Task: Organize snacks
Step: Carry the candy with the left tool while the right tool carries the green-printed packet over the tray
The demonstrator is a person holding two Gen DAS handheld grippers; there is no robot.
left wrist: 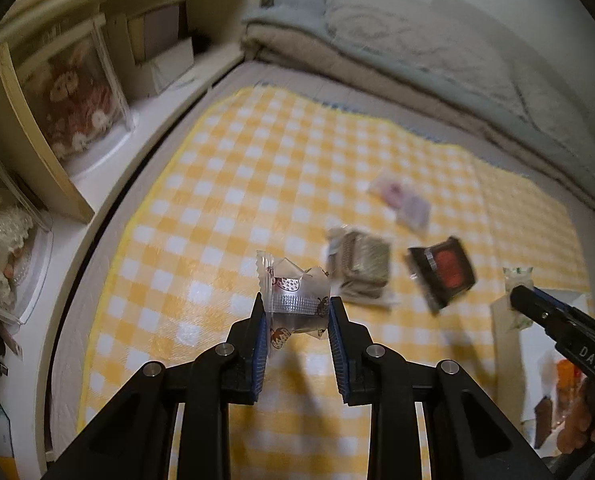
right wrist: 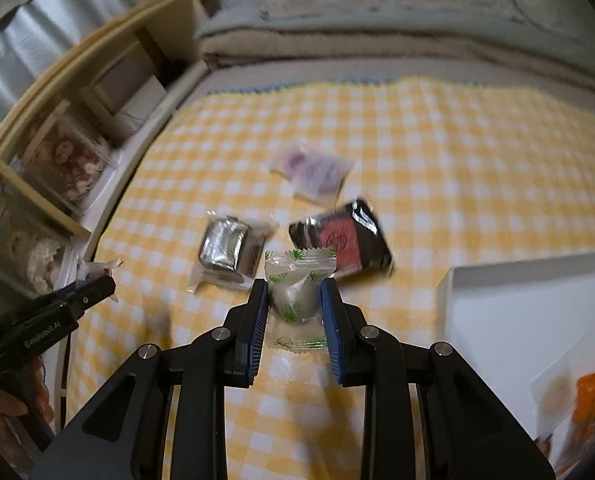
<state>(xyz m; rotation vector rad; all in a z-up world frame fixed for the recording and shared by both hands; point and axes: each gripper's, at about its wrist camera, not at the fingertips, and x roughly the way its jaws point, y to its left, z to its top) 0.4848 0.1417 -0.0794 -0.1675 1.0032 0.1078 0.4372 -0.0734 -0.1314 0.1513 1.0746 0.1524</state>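
Note:
My left gripper (left wrist: 296,309) is shut on a clear strawberry-print candy wrapper (left wrist: 293,292), held above the yellow checked cloth (left wrist: 225,184). My right gripper (right wrist: 293,294) is shut on a white candy with green leaf print (right wrist: 295,296), also lifted off the cloth. On the cloth lie a silver-wrapped snack (right wrist: 227,250), a black packet with a red label (right wrist: 343,242) and a pale purple packet (right wrist: 313,174). The same three show in the left wrist view: silver snack (left wrist: 363,266), black packet (left wrist: 443,270), purple packet (left wrist: 403,200). The right gripper's tip (left wrist: 527,300) appears at the right there.
A white box (right wrist: 509,312) with orange snacks (right wrist: 593,396) inside stands at the right. A wooden shelf (left wrist: 57,92) with bagged plush toys runs along the left. Folded blankets (left wrist: 397,48) lie at the far end. The left gripper (right wrist: 93,286) enters the right wrist view at left.

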